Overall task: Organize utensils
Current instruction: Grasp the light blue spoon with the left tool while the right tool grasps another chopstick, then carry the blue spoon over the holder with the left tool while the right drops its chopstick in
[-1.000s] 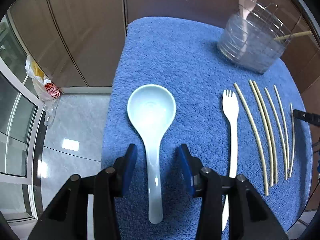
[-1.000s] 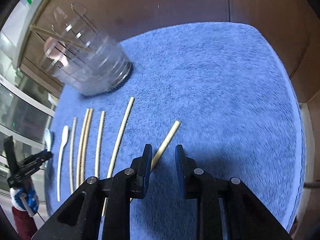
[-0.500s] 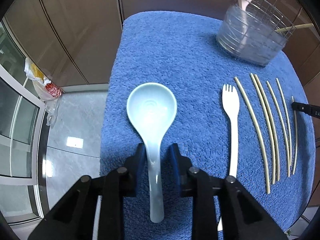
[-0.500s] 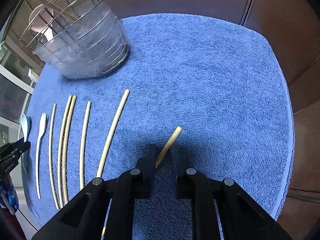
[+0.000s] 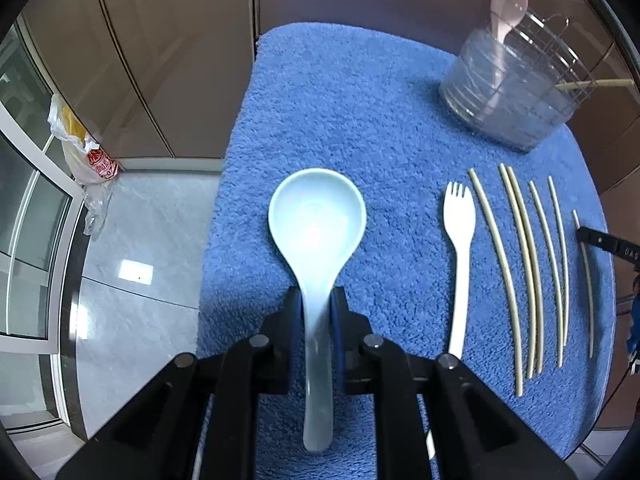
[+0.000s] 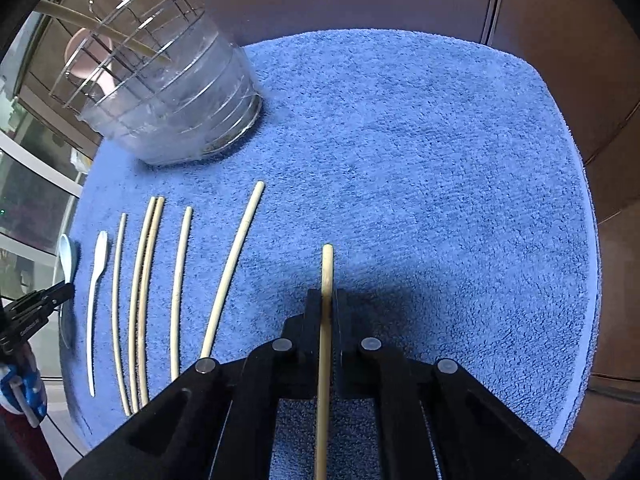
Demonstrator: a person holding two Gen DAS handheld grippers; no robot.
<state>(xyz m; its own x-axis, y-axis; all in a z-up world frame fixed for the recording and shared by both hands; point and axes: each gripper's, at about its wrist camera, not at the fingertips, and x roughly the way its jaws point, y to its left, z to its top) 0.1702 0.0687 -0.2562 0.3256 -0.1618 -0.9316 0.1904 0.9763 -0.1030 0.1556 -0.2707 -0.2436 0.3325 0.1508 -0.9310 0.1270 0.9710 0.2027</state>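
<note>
A pale blue soup spoon lies on the blue towel, bowl away from me. My left gripper is closing its jaws on the spoon's handle, and the pads touch both sides. My right gripper has its jaws closing tight on a light wooden chopstick, whose tip pokes out ahead over the towel. A white fork and several more chopsticks lie in a row between the two grippers. The clear utensil holder with a wire rack stands at the back.
The holder contains a pink spoon and one chopstick. The towel's edge drops to a tiled floor on the left, where a plastic bag leans against the wall. Brown panels stand behind the towel.
Both grippers have closed: the left onto the spoon's handle, the right onto the chopstick. The chopstick, slanted before, now lines up straight between the right fingers.
</note>
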